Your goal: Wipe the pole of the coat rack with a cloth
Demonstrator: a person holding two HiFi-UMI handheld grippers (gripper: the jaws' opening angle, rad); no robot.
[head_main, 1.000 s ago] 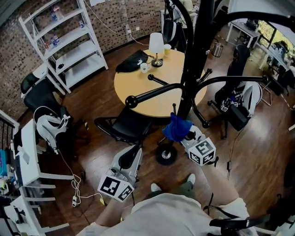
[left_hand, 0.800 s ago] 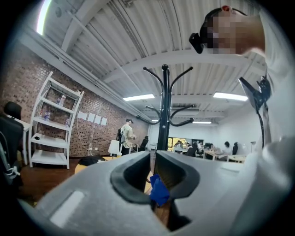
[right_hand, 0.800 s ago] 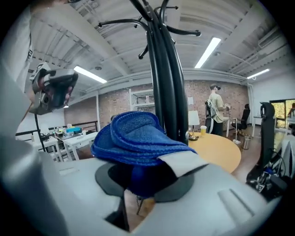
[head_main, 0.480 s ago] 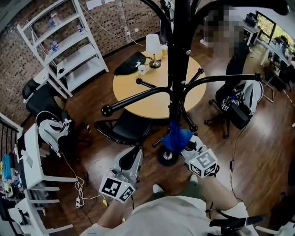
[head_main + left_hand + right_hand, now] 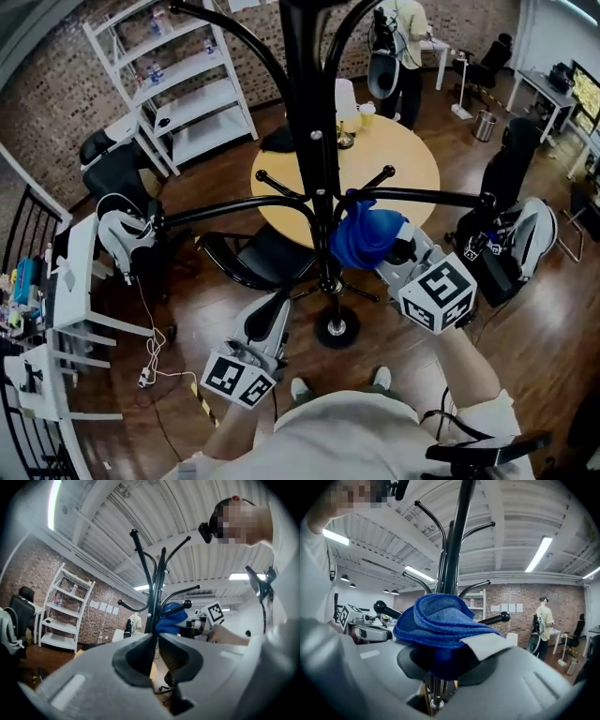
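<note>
Blue cloth (image 5: 361, 236) clamped in the right hand-held gripper (image 5: 392, 251) sits against the coat rack pole (image 5: 305, 141) for wiping, while the left hand-held gripper (image 5: 264, 317) idles low, pinched closed on nothing.

Head view steeply down; gripper views upward; all share coat rack (image 5: 314, 112)

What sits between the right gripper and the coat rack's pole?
A bunched blue cloth, held by the right gripper, lies against the pole; the head view and right gripper view both show it.
</note>
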